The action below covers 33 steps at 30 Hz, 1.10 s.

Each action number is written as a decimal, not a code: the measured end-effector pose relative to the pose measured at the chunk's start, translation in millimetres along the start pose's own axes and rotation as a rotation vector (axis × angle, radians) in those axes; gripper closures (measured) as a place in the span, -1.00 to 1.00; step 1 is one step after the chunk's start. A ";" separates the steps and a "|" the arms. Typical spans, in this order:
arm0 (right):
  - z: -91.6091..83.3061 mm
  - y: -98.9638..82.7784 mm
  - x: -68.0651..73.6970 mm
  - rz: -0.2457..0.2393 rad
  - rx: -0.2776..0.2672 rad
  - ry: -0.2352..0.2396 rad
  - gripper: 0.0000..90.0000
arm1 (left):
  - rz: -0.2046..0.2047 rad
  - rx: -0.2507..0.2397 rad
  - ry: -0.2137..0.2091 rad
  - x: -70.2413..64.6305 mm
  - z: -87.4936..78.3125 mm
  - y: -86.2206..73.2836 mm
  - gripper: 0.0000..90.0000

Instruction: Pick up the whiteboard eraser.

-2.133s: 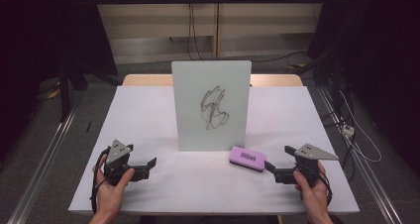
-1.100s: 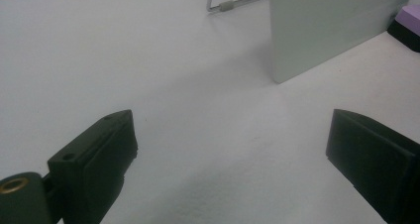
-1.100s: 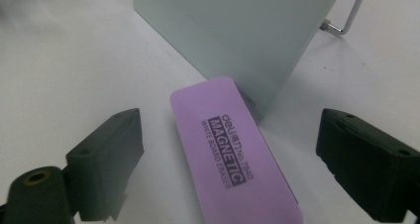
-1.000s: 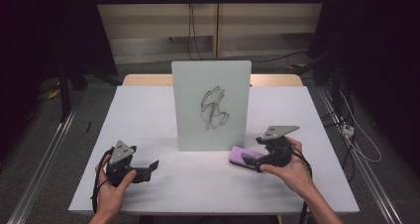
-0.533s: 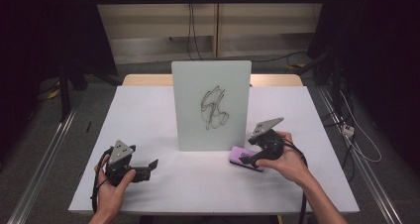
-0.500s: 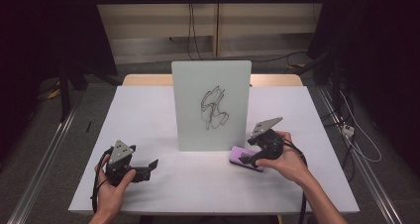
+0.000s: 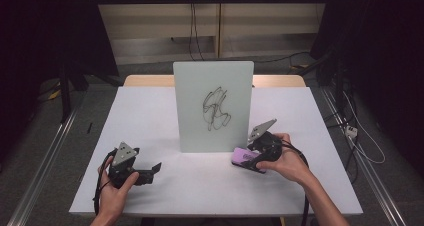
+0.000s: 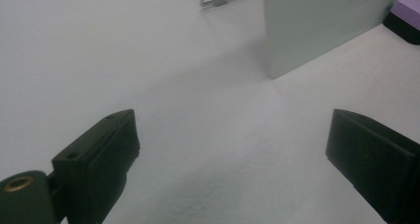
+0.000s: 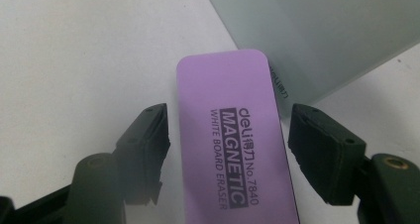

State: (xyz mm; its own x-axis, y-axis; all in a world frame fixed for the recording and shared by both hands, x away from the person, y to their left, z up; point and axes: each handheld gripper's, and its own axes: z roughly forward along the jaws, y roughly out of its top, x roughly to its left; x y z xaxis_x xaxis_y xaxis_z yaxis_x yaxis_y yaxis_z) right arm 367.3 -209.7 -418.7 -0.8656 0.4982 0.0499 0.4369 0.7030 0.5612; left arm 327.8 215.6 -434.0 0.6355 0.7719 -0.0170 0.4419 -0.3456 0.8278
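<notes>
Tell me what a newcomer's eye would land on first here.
First the upright whiteboard at the table's middle, with a black scribble on its face. Next the purple eraser lying flat at the board's right foot, between the pads of the right claw, whose jaws have just been closing but do not yet touch it. The left claw rests open at front left.

Pretty sure I'm in a lab recording booth: black curtains [image 7: 45, 41] on both sides, metal rails [image 7: 40, 186] on grey carpet, loose cables [image 7: 360, 136], and a plain white-covered table [image 7: 150, 111].
</notes>
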 end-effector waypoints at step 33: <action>4.7 8.9 -2.0 -0.068 0.142 0.015 -0.10 | -0.032 -0.009 0.061 4.1 -3.9 -1.0 -0.87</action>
State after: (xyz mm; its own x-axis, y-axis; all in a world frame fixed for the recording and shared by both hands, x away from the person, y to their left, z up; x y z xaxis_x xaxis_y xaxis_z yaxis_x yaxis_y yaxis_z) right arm 374.1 -202.0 -417.7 -0.8976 0.4398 0.0288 0.4061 0.8000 0.4417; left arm 327.5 221.3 -432.7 0.5812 0.8137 -0.0094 0.4551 -0.3154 0.8327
